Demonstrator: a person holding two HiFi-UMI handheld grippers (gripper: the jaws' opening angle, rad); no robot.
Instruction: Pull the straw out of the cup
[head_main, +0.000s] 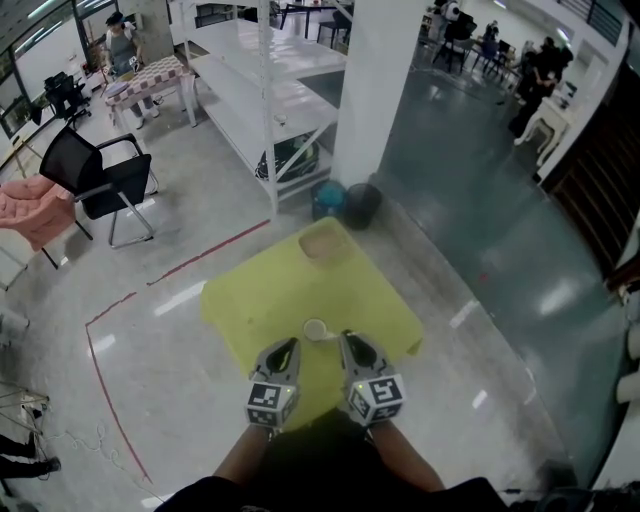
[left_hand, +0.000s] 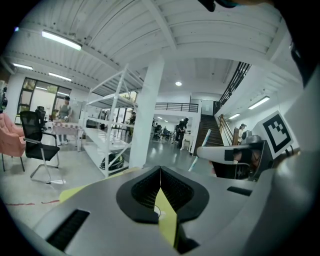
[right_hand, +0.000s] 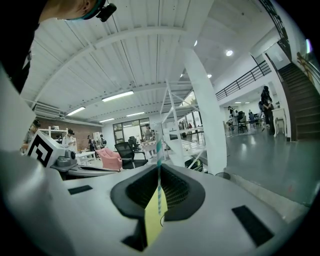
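Note:
A small white cup stands on the yellow table, near its front edge. In the right gripper view a teal-and-white striped straw rises upright between the pads of my right gripper, which is shut on it. That gripper sits just right of the cup. My left gripper is just left of the cup, and its jaws meet at the tips with nothing in them. From the left gripper view the straw slants up beside the right gripper's body.
A shallow tan box lies at the table's far corner. Beyond it are a white pillar, two dark bins and white shelving. A black office chair stands to the left, and people are far off.

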